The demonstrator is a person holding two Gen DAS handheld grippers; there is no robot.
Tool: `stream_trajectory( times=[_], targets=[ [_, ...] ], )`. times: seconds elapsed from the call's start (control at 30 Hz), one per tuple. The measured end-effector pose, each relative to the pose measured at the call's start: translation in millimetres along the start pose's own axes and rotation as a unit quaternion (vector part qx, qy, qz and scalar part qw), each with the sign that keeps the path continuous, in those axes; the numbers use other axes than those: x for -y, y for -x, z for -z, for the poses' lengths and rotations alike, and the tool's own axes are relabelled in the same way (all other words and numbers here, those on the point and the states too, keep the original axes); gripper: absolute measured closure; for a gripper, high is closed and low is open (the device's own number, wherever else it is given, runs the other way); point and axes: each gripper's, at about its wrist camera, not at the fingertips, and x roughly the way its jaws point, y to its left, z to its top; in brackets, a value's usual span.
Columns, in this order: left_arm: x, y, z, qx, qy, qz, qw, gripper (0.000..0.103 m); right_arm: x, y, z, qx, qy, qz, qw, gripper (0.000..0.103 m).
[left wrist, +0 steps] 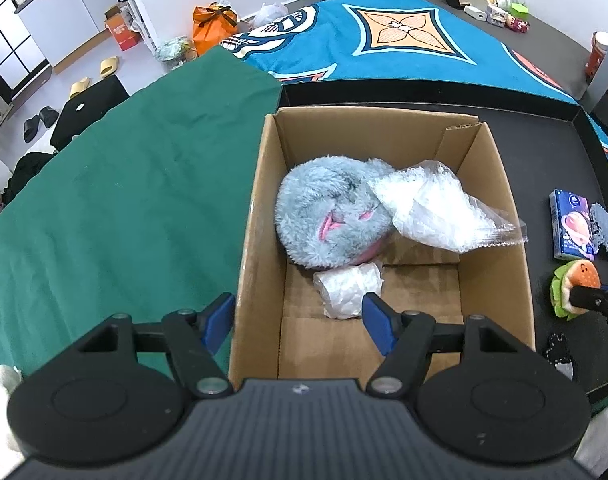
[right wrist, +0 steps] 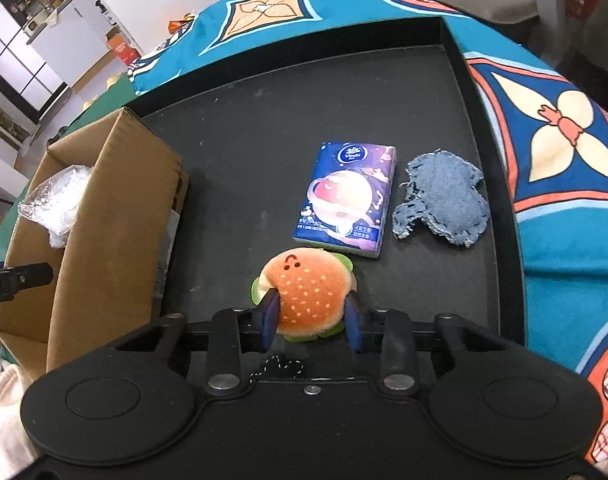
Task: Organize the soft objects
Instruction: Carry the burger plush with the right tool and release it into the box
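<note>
A plush hamburger (right wrist: 308,292), orange-bunned with pale seed dots, a small face and a green lettuce fringe, is seen on the black tray (right wrist: 263,120), pinched at both sides. Just beyond it a blue tissue pack (right wrist: 348,198) lies flat, with a frayed blue knitted cloth (right wrist: 442,198) just beside it. Inside the cardboard box (left wrist: 259,216) a fluffy grey-blue plush (left wrist: 328,216), a bubble-wrap bag (left wrist: 432,208) and a crumpled white wad (left wrist: 348,290) are seen.

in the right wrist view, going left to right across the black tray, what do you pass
cardboard box → burger plush held between the right gripper fingers → tissue pack → blue knitted cloth
</note>
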Motion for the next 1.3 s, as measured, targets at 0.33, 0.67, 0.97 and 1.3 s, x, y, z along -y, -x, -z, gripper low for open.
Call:
stream_trajectory(
  times=[0.33,0.67,0.97,1.3],
  targets=[
    [-9.0,4.8,5.2,0.004,0.014,0.016,0.9998,0.035,-7.8,24.7,1.0,0.043,-0.019,0.001,0.999,0.070],
    [-18.5,13.0,15.7,0.014,0.018,0.031,0.9993,0.035,-34.8,50.6,-2.7,0.088,-0.007,-0.010,0.996,0.070],
    [-28.3,14.9,21.1,0.015,0.031,0.050,0.9982,0.035,-65.8,70.1,-8.2,0.117,0.008,-0.039,0.992,0.070],
    [-44.8,14.0,28.5,0.023,0.058,0.084,0.9945,0.038,-101.4,72.5,-10.2,0.119,0.049,-0.060,0.990,0.070]
  ],
)
